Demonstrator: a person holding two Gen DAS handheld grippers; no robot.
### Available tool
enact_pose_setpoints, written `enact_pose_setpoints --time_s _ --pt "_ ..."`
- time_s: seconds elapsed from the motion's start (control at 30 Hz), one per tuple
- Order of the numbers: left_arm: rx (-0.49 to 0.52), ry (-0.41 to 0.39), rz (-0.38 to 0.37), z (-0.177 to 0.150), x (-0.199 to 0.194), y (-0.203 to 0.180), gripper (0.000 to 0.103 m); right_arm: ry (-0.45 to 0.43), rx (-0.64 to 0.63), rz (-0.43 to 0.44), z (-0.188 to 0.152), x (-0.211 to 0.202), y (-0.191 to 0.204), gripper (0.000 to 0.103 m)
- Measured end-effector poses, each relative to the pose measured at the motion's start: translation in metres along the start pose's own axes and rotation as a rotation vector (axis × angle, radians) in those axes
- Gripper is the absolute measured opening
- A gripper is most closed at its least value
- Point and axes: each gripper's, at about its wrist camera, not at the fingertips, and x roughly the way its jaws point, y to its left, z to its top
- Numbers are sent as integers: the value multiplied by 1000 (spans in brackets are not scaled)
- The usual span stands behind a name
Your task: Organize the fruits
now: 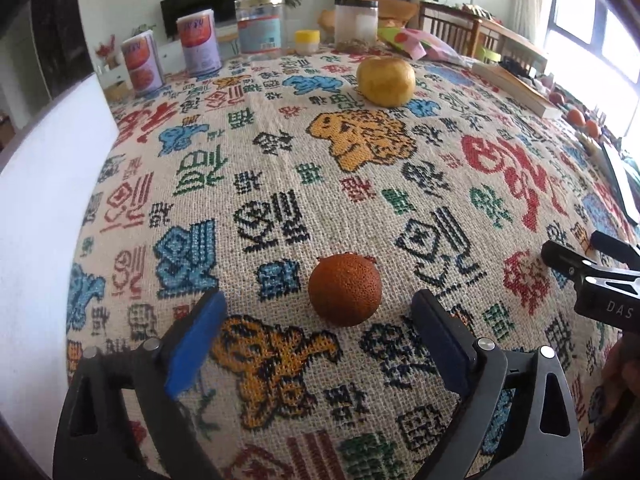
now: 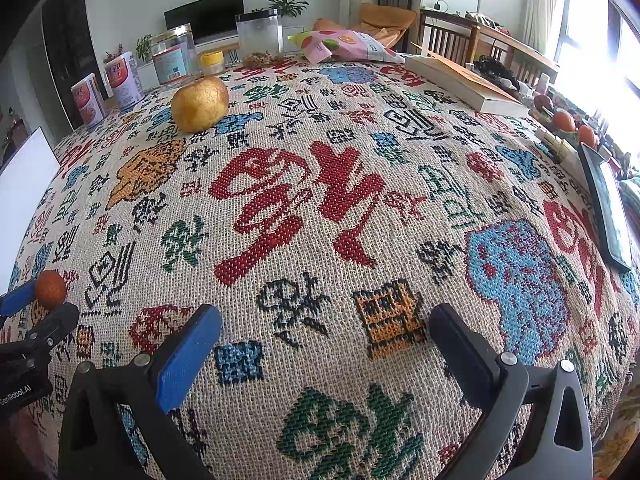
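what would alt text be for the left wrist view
A small orange fruit sits on a patterned woven tablecloth just ahead of the left gripper, its fingers open and not touching it. A larger yellow fruit lies farther back.

Left tool (image 1: 318, 320) in black plastic, blue pad on one finger, dark pad on the other, silver pivot screws, right tool (image 2: 326, 336) built alike, white lettering printed on its body

A small dark-orange tangerine (image 1: 345, 289) with pebbled skin sits on the patterned table (image 1: 360, 168). A larger yellow pear (image 1: 385, 81) rests well apart, farther back.
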Motion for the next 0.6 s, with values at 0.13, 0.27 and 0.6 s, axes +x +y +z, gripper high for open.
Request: enact_pose_setpoints --time_s 0.13,0.27,0.6 --pt "-3 2 2 0 0 0 97 0 0 0 0 0 0 103" --pt "-3 2 2 0 0 0 97 0 0 -1 0 0 0 103" --pt "-3 2 2 0 0 0 98 0 0 -1 0 0 0 103"
